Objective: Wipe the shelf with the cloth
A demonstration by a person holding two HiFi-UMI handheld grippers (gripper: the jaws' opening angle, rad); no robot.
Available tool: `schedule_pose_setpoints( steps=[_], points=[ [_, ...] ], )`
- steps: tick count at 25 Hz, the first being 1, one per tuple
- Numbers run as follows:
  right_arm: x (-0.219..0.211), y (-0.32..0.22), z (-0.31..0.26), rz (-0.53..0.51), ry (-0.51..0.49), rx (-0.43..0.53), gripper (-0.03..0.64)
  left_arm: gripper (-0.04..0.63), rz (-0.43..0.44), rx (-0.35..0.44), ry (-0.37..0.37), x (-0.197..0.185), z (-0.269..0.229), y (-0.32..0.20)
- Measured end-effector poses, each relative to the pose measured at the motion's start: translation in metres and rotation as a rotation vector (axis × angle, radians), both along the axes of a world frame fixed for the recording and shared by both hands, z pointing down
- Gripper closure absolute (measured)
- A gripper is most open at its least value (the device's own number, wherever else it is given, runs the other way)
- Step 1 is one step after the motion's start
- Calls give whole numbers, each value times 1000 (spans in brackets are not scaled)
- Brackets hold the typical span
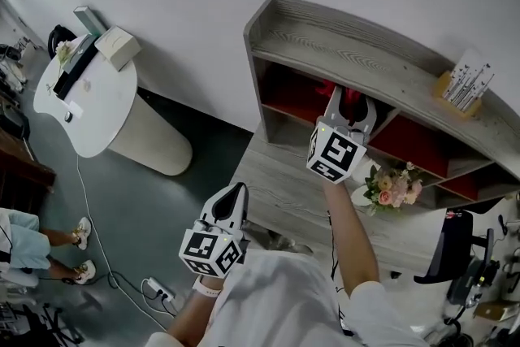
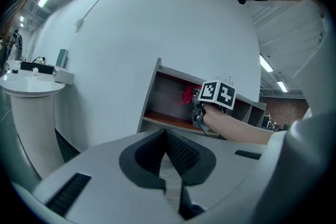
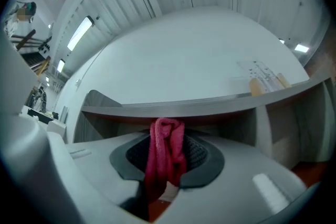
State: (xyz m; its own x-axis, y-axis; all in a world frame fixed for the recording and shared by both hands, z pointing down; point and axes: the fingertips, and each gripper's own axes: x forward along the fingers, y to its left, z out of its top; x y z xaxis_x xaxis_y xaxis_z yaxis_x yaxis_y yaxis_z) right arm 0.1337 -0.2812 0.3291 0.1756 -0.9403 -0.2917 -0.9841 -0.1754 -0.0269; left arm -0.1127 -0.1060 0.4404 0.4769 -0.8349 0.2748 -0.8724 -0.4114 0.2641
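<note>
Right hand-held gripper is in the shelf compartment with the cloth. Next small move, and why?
Probably lower the right hand-held gripper until the red cloth clamped in its jaws presses on the compartment's red floor, then sweep sideways. The cloth appears to hang just above that floor rather than on it.

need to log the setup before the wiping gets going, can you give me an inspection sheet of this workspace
surface: grey wooden shelf with red-backed compartments; no dirt can be made out
job's things: red cloth in the right gripper, at a compartment under the top board
clutter: flower bunch on the lower board; card holder on top
grippers: right gripper shut on the cloth; left gripper shut, empty, back from the shelf
cables: white cable and power strip on the floor
surroundings: round white table at left; a person's legs; white wall
</note>
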Motion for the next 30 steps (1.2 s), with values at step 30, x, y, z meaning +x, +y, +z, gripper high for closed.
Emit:
schedule_pose_setpoints(
  steps=[30],
  points=[
    [-27, 213, 45, -484, 139, -223, 495, 589, -15, 151, -4, -20, -33, 8]
  ],
)
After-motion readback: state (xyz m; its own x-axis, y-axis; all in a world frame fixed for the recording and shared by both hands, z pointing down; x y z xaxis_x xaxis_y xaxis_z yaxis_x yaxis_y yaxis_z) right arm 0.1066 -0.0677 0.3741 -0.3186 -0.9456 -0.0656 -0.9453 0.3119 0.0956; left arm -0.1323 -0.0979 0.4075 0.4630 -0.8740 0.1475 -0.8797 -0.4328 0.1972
